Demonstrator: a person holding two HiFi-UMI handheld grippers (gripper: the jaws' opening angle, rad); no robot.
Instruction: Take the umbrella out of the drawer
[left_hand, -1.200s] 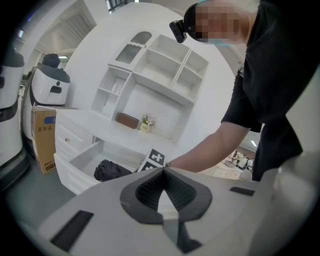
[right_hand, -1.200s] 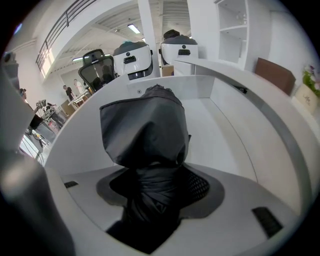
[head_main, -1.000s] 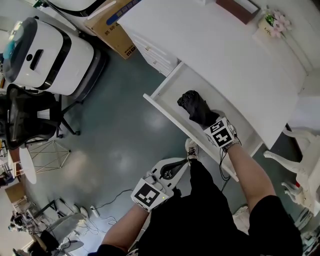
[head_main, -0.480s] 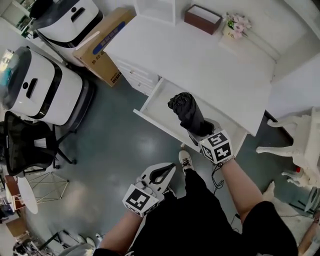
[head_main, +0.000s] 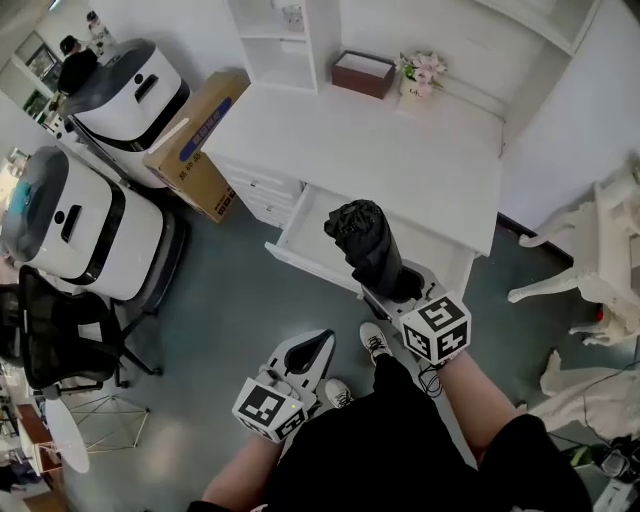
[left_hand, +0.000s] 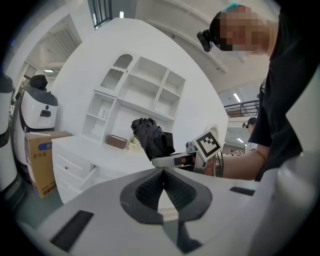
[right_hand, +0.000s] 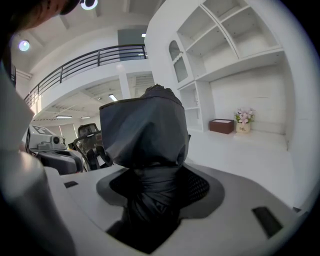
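The black folded umbrella (head_main: 364, 243) stands nearly upright over the open white drawer (head_main: 303, 226) of the desk (head_main: 400, 150). My right gripper (head_main: 403, 290) is shut on its lower end. In the right gripper view the umbrella (right_hand: 145, 135) fills the space between the jaws of the right gripper (right_hand: 155, 187). My left gripper (head_main: 316, 342) hangs lower left, above the floor, shut with nothing in it. In the left gripper view the left gripper (left_hand: 162, 172) points toward the raised umbrella (left_hand: 150, 137).
A cardboard box (head_main: 195, 140) leans at the desk's left end. Two white machines (head_main: 75, 225) (head_main: 130, 85) and a black office chair (head_main: 60, 340) stand further left. A brown box (head_main: 362, 73) and a flower pot (head_main: 420, 72) sit at the desk's back. A white chair (head_main: 590, 250) is at the right.
The right gripper has lifted the umbrella up out of the drawer and tilted it upright. The head view has pulled back. The left gripper has stayed low and shut.
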